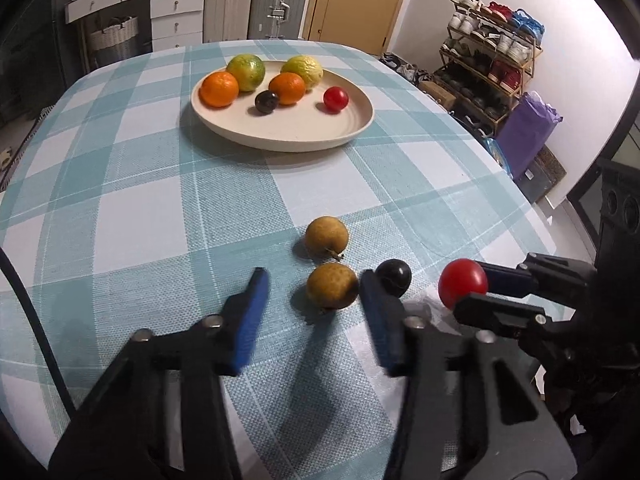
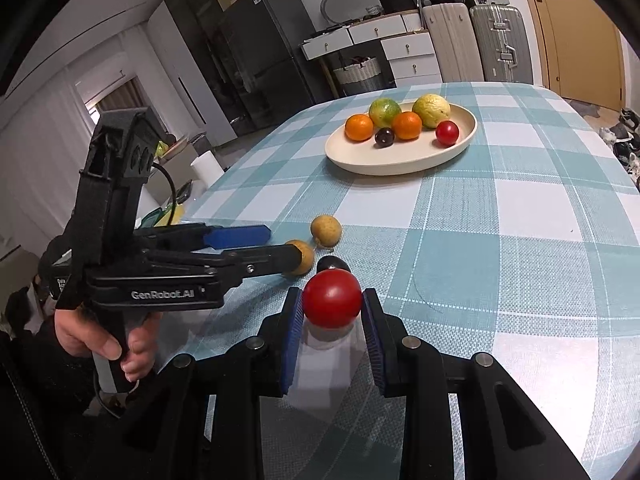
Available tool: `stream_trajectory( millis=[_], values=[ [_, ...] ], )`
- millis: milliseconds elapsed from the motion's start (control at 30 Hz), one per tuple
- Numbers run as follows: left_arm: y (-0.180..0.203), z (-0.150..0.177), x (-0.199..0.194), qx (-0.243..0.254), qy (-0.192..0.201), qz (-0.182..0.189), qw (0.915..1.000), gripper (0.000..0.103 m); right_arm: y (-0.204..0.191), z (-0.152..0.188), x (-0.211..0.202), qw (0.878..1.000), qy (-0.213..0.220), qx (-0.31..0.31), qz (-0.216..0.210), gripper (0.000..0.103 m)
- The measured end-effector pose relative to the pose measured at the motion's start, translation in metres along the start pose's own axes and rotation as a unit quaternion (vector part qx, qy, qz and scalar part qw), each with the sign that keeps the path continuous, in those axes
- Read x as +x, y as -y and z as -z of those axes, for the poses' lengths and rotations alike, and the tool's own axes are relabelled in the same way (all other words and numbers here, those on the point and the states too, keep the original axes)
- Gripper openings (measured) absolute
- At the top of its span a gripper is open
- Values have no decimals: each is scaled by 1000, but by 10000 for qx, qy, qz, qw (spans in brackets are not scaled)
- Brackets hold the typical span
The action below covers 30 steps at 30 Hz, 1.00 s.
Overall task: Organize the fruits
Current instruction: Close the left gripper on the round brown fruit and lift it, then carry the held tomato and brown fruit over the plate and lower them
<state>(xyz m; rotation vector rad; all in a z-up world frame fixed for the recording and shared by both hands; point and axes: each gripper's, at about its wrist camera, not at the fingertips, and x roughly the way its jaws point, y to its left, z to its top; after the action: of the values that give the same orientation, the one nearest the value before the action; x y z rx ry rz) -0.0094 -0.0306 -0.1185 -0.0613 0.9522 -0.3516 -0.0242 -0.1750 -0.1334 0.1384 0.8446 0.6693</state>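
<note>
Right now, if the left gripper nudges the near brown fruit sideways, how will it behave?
The near brown fruit looks round, so it will probably roll. The dark plum sits close beside it, so a bump seems likely. Its matte, rough-looking skin should grip reasonably against the left gripper.

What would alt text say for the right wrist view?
The right gripper clamps a red tomato above a checked tablecloth. At left, a hand holds the left gripper around a brown fruit; farther off, a plate holds six fruits.
</note>
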Motion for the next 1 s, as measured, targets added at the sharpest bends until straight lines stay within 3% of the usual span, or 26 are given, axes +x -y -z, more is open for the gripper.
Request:
stream_trajectory(
  millis=[133,433,667,1000],
  values=[
    [7,1,7,123,-134,164,9997,25,4,-1,-3,10000,68,51,-5,30],
    [-11,-2,5,-265,-158,441,9986,25,11,-12,-8,9994,307,141,-87,30],
    [-34,-16,-14,-851,190,300,9957,25,11,-29,-13,9977,617,79,-262,30],
    [-59,-61,-15,-1182,405,95,9921,25,11,-69,5,9964,732,15,-436,30]
  ],
)
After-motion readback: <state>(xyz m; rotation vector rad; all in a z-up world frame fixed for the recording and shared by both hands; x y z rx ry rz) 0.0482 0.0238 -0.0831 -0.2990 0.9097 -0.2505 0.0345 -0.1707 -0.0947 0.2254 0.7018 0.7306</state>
